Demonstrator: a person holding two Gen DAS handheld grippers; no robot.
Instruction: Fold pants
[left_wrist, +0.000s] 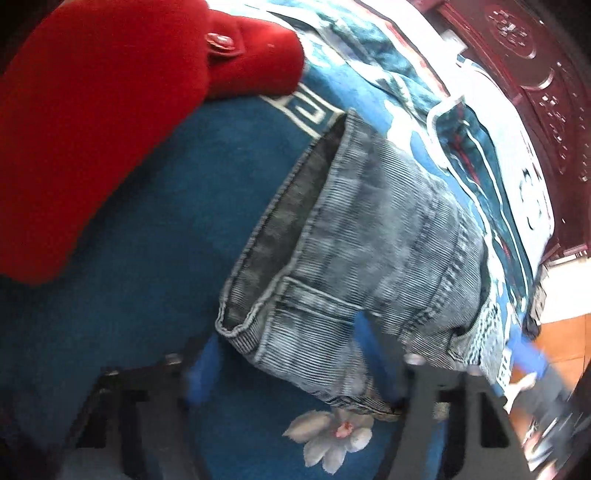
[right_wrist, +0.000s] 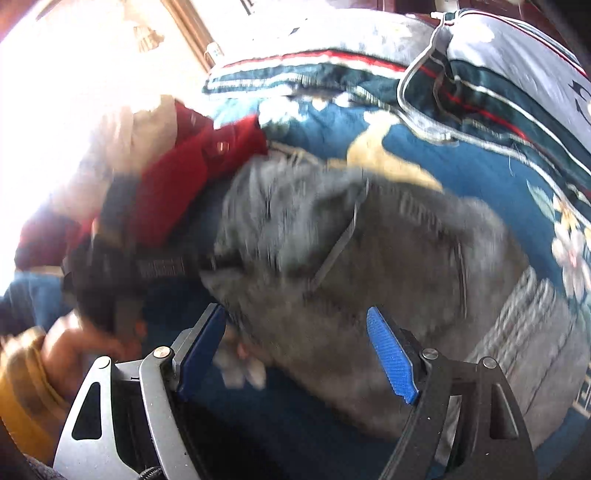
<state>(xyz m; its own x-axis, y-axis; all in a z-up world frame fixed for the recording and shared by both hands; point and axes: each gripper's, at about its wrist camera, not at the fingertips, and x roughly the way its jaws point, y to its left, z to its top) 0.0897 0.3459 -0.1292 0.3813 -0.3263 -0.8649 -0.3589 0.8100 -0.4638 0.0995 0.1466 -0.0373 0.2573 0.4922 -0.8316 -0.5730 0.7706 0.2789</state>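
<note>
Blue floral bedding (left_wrist: 155, 229) covers the bed, with a folded quilt (right_wrist: 491, 85) of dark green, white and red stripes heaped at its far side and a carved dark red headboard (left_wrist: 532, 55) behind it. On the bedding lie the pants (left_wrist: 369, 236), pale washed denim, bunched with the waistband opening gaping toward the left wrist camera; in the right wrist view the same pants (right_wrist: 369, 266) are a grey, blurred mound. A red garment (left_wrist: 92, 122) with a snap button lies just beside the pants, on the side toward the bright window. The left gripper (left_wrist: 295, 373) sits low over the bedding, its blue-padded fingers apart with a lower fold of the denim between them, though blur hides any contact. The right gripper (right_wrist: 295, 354) has its fingers (right_wrist: 393, 362) spread wide at the near edge of the pants, clamped on nothing
</note>
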